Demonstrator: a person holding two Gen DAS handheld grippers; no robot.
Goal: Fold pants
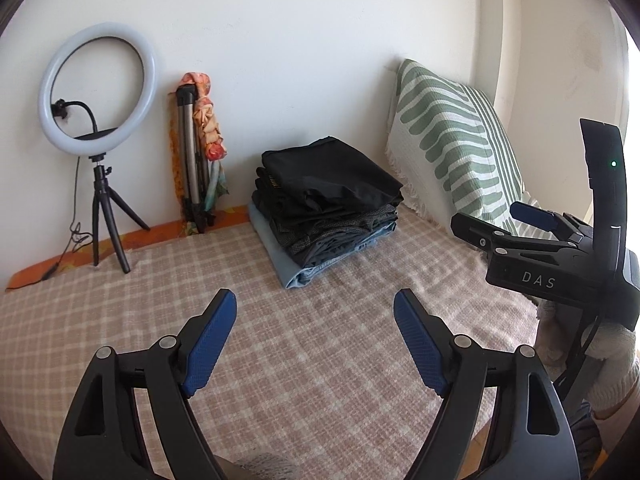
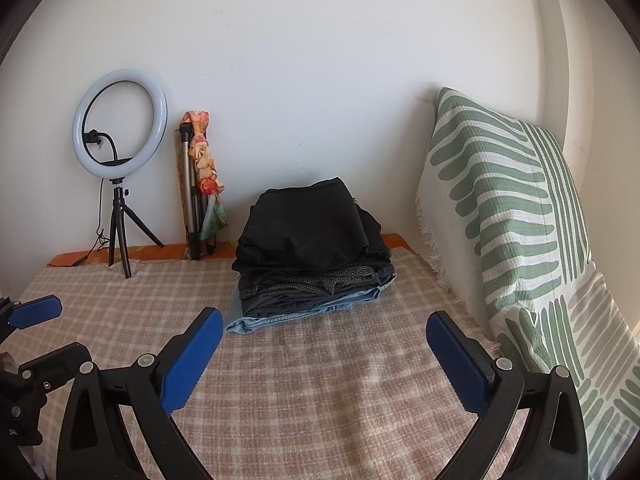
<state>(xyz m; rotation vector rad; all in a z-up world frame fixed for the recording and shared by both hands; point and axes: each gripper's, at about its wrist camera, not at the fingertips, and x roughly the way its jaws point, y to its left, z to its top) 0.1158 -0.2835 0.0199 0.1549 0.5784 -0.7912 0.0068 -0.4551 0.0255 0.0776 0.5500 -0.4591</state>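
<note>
A stack of folded pants (image 1: pixel 328 208) (image 2: pixel 312 248) lies at the back of the bed near the wall, with a black pair on top, grey ones under it and a light blue pair at the bottom. My left gripper (image 1: pixel 314 296) hovers open over the checked blanket (image 1: pixel 320 360), short of the stack, with nothing between its blue pads. My right gripper (image 2: pixel 325 314) is also wide open and empty, a little before the stack's front edge. Each gripper shows in the other's view: the right gripper (image 1: pixel 492 216) at the right edge, the left gripper (image 2: pixel 56 332) at the lower left.
A green-and-white striped pillow (image 1: pixel 448 140) (image 2: pixel 512 220) leans against the wall right of the stack. A ring light on a small tripod (image 1: pixel 96 84) (image 2: pixel 120 122) and a folded tripod wrapped in a scarf (image 1: pixel 192 160) stand at the back left. A gloved hand (image 1: pixel 612 364) holds the right gripper.
</note>
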